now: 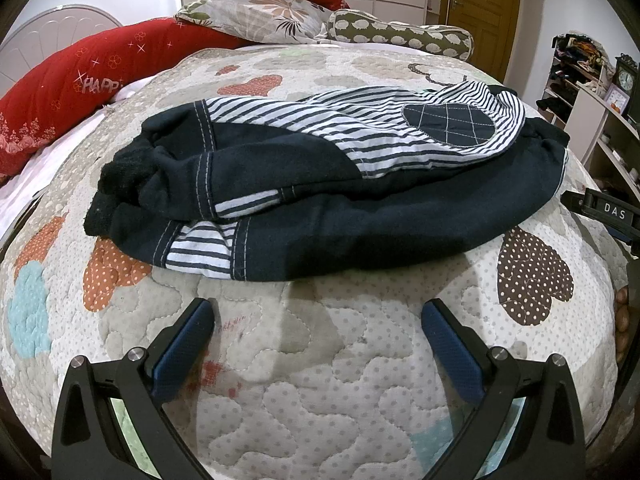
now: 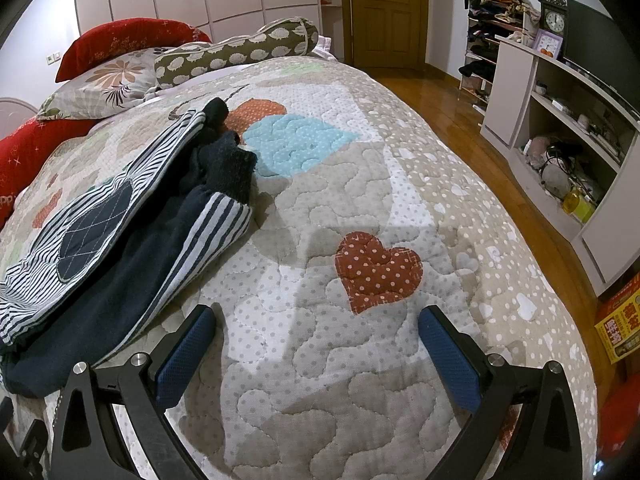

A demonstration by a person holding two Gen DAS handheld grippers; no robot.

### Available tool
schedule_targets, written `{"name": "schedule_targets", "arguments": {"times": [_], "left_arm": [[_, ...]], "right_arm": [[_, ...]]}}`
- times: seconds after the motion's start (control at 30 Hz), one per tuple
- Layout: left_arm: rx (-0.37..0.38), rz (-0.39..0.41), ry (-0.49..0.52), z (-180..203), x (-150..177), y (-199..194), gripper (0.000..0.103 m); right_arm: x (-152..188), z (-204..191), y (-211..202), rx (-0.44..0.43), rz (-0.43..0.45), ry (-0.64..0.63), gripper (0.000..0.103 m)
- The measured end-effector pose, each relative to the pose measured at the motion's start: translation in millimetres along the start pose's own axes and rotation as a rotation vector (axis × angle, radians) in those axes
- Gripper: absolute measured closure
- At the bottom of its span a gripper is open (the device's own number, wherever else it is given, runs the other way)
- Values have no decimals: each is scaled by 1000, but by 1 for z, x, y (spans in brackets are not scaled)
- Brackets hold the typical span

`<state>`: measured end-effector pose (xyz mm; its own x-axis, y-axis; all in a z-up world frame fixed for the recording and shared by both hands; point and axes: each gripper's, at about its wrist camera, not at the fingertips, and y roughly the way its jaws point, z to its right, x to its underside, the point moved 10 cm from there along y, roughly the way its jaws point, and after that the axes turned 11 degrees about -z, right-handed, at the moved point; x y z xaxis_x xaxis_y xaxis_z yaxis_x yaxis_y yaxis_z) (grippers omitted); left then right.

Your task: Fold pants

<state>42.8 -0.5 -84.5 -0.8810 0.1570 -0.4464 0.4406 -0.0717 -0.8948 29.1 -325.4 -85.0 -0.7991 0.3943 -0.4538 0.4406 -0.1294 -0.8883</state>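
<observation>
Your pants [image 1: 320, 184] lie folded in a navy-and-striped bundle on the quilted bedspread [image 1: 320, 360], the dark ribbed cuffs [image 1: 116, 196] stacked at one end and a checked oval patch [image 1: 450, 124] facing up. From your left gripper [image 1: 318, 320] the bundle sits just ahead; its blue-padded fingers [image 1: 184, 344] stand wide apart above bare quilt, holding nothing. Your right gripper [image 2: 316, 324] hovers off to the side, the pants near its left finger, fingers likewise spread and empty, with a red dotted heart [image 2: 376, 272] between and beyond them. Pillows [image 1: 256, 16] rest at the head of the bed. Beyond are a wooden door [image 2: 384, 12] and shelves [image 2: 560, 120].
</observation>
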Motion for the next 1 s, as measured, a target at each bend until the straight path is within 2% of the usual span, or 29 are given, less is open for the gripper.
{"name": "schedule_targets", "arguments": {"times": [0.63, 0.83, 1.0], "left_arm": [[1, -2, 1, 0, 0, 0, 0], [10, -32, 10, 0, -4, 0, 0], [46, -94, 27, 0, -2, -2, 0]], "right_arm": [[0, 0, 0, 0, 1, 0, 0], [0, 0, -1, -4, -1, 2, 0], [0, 1, 1, -29, -38, 1, 0]]}}
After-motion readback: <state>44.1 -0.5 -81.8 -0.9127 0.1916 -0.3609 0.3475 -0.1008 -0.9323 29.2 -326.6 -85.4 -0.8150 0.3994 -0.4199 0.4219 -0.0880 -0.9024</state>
